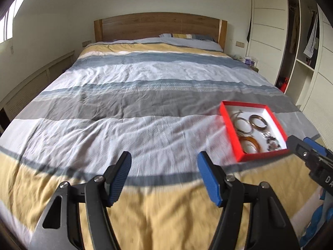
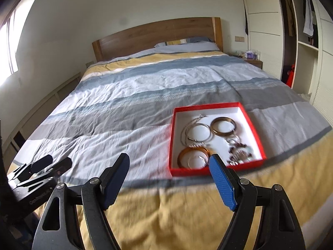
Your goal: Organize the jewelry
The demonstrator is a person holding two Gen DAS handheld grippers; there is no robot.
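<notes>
striped bed (image 1: 145, 95) with wooden headboard (image 1: 160, 26), cream walls, bright window (image 2: 10, 48) left, open wardrobe (image 1: 301, 41) right.

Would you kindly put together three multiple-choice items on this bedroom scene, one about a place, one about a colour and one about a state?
1. Where does the jewelry box sit?
A. on the striped bedspread
B. on the nightstand
C. on a wardrobe shelf

2. What colour is the box's outer rim?
A. blue
B. red
C. green

3. How do the right gripper and left gripper stand?
A. both shut on bangles
B. one open, one shut
C. both open and empty

Answers:
1. A, as the box rests on the bed cover near its foot.
2. B, as its walls are bright red around a white inside.
3. C, as only bedding shows between each pair of fingers.
</notes>
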